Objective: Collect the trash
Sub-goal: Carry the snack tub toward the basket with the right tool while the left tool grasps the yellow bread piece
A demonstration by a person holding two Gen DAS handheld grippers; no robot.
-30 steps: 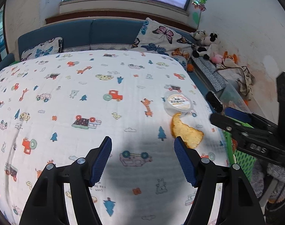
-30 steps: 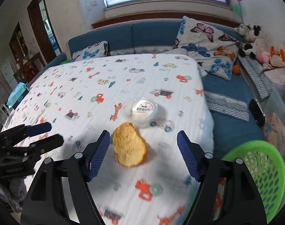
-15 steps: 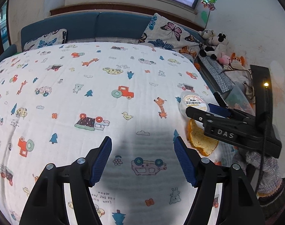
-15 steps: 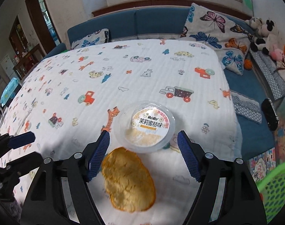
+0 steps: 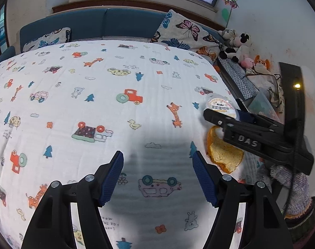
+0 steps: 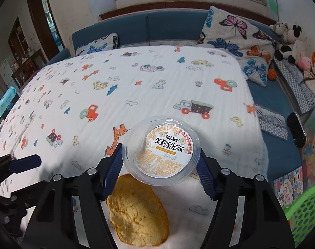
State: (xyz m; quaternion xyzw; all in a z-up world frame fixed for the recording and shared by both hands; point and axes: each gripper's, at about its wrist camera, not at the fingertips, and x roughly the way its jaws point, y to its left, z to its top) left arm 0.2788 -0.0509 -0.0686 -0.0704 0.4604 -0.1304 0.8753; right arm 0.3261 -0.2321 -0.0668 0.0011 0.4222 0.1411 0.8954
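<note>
Two pieces of trash lie near the right edge of the bed (image 6: 157,83): a clear plastic cup (image 6: 161,151) and an orange peel (image 6: 136,211) just beside it. The right gripper (image 6: 160,166) has just been closing its jaws, whose blue pads now press both sides of the cup. The left gripper (image 5: 157,178) hangs over bare sheet, jaws wide apart and holding nothing. A green basket (image 6: 302,211) stands beside the bed.
</note>
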